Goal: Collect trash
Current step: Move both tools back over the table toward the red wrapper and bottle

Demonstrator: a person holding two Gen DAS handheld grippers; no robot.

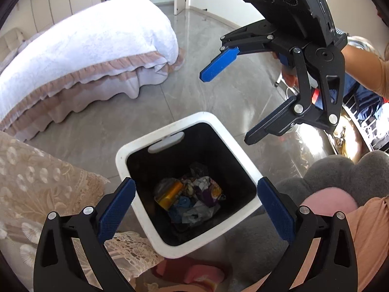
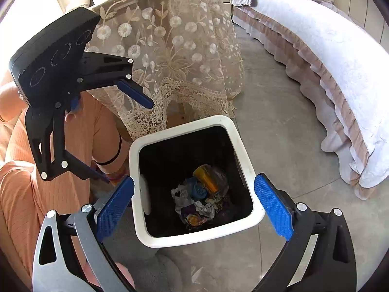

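Both hand-held grippers hang above the white square plastic bin with black inside (image 1: 245, 170), the left gripper (image 1: 197, 208) and the right gripper (image 2: 194, 206) wide open and empty, probably after dropping. The crumpled trash with an amber bottle (image 2: 204, 194) lies at the bottom. Farther, bare grey floor (image 1: 206, 90) gives free room before the white frilled bed (image 1: 85, 48).

We see a bed (image 1: 80, 46) with a white quilt and beige ruffled skirt on a grey polished floor (image 1: 194, 36). A lace cloth (image 2: 170, 48) (floral embroidery) drapes a table; a grey cushion (image 1: 340, 172) lies near.
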